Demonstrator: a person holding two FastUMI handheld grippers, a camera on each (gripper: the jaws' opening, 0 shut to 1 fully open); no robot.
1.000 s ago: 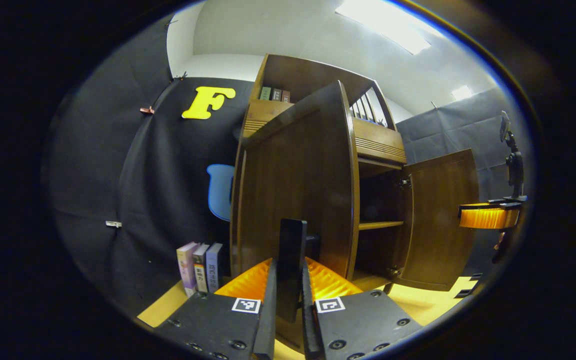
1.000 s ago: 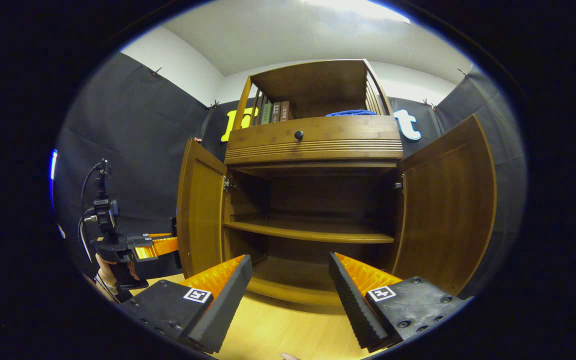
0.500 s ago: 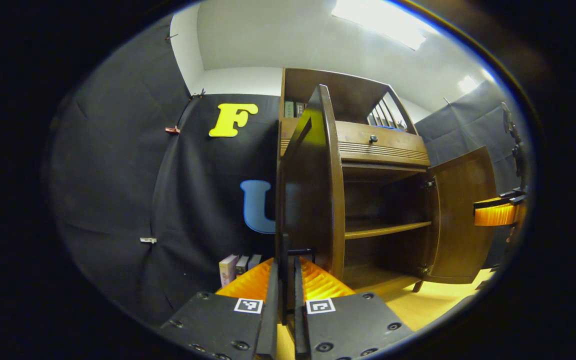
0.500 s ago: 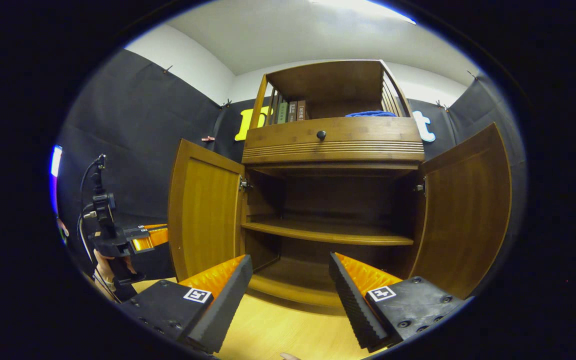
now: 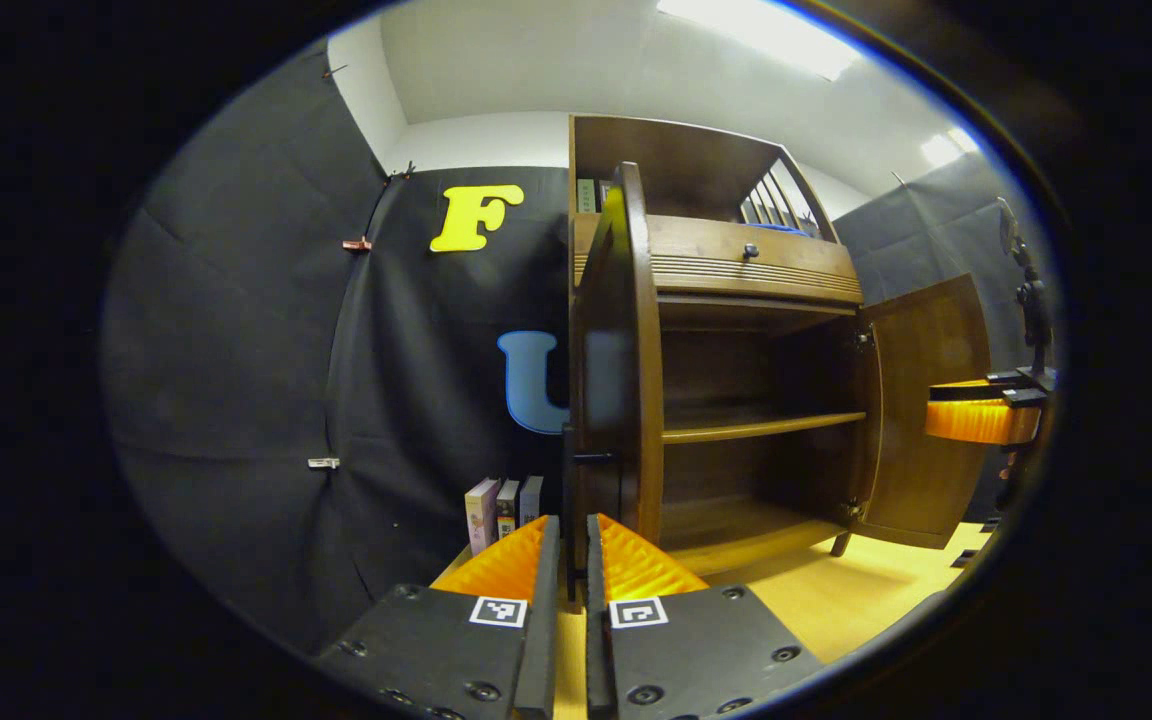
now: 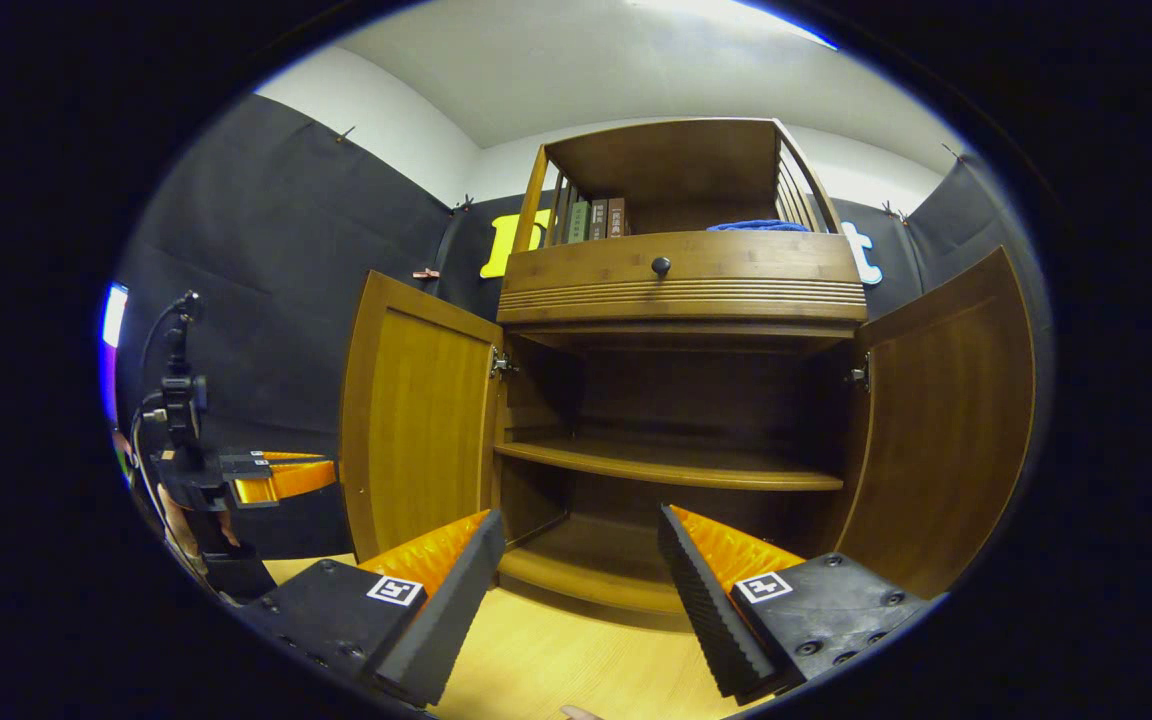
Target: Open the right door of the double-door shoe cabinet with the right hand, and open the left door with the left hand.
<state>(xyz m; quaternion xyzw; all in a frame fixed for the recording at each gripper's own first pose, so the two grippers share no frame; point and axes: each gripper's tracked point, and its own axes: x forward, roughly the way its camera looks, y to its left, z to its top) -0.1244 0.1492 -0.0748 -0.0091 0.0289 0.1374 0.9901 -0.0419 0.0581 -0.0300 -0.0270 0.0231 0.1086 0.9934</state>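
Our left gripper is clamped on the thin handle of the stiff brown wooden left door; right gripper hangs apart.

Recording booth: black cloth walls, lone wooden shoe cabinet.
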